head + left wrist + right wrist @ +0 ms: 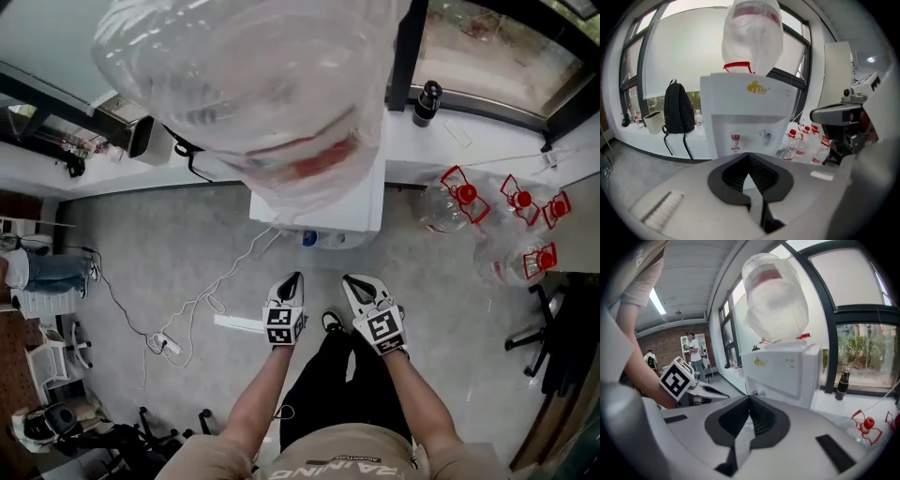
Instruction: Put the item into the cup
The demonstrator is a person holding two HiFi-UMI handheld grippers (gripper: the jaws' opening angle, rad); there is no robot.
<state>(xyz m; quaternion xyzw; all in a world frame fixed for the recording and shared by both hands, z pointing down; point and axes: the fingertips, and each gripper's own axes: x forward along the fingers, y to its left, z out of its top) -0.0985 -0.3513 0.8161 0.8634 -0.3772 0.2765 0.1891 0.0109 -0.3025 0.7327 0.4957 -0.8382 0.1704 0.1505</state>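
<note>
No item shows in any view, and neither gripper holds anything. In the head view my left gripper (294, 279) and right gripper (352, 281) are held side by side at waist height, both pointing at a white water dispenser (323, 206). Each gripper view shows its jaws closed tip to tip with nothing between them: the left gripper (749, 154) and the right gripper (749, 397). The dispenser's two taps (749, 137) face the left gripper. A pale cup-like container (653, 122) stands on the window sill at far left.
A large clear water bottle (253, 75) sits upside down on the dispenser. Several empty bottles with red caps (487, 216) lie on the floor to the right. A power strip and cable (169, 345) lie at left. A black backpack (678, 110) leans on the sill.
</note>
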